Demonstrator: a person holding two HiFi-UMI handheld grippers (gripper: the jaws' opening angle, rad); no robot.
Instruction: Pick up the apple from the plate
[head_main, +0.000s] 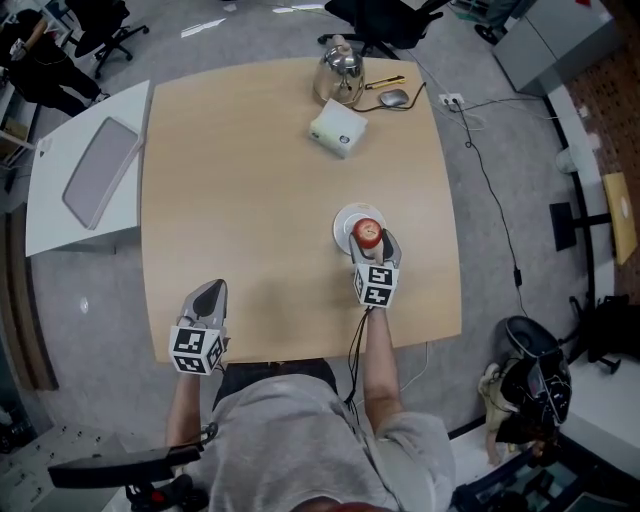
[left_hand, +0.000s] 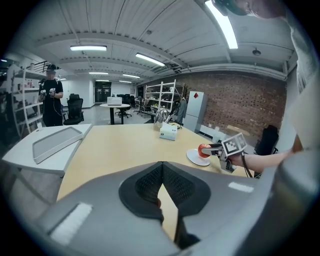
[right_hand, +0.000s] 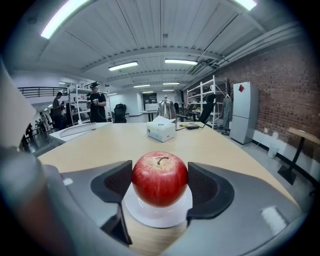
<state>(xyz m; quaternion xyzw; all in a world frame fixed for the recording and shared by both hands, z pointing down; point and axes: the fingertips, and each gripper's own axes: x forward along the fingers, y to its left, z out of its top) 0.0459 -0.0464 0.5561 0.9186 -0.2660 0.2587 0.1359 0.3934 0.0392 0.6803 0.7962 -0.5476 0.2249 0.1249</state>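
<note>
Apple clamped by R tool; L tool closed

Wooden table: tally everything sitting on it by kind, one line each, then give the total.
kettle: 1
white box: 1
mouse: 1
pen: 1
plate: 1
apple: 1
Total: 6

apple: smooth glossy red skin, sat between the right gripper pads
plate: white, shiny glaze, ceramic by the look of it
pads: dark, matt, finely dimpled, kinda rubbery
left gripper: grey matt plastic body, same dimpled pads
table: pale wood-look top, smooth, low sheen
kettle: polished metal, well beyond the right gripper
</note>
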